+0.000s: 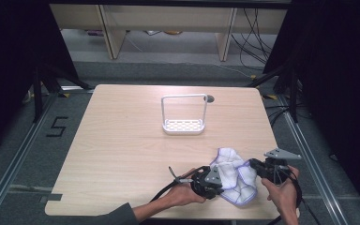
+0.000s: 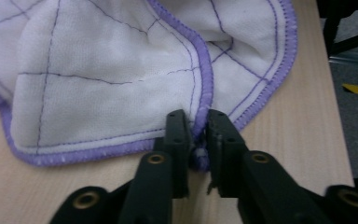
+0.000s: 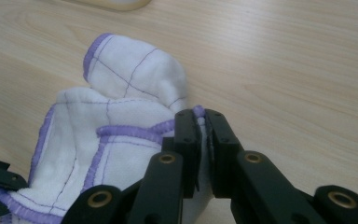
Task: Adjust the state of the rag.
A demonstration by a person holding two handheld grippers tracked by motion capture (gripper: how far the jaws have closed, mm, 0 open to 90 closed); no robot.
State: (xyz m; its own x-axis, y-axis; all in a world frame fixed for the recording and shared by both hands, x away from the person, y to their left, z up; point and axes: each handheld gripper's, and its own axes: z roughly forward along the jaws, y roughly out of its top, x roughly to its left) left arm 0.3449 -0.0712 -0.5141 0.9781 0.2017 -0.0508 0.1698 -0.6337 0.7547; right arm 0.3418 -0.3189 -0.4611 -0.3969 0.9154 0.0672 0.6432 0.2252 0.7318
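A: What sits nearest the person's edge of the table (image 1: 122, 140)?

B: The white cloth (image 1: 232, 176) with the purple hem, crumpled, near the front right corner. Both grippers are on it.

A: How do the jaws of the left gripper (image 2: 196, 135) stand?

B: Narrow, pinching a fold of the purple hem; in the left gripper view the stitched edge runs up from between the 2 black jaws. From above, that gripper (image 1: 215, 180) meets the cloth's left side, with the hand just behind it.

A: And the right gripper (image 3: 201, 135)?

B: Clamped as well. In its own view the jaws hold a thin edge of the cloth (image 3: 116, 140), with a bit of purple trim poking out at the tips. From above it (image 1: 258, 168) grips the cloth's right side.

A: Anything farther off?

B: A white rack (image 1: 183, 117) with a tall loop handle stands upright near the middle of the table, well apart from the cloth.
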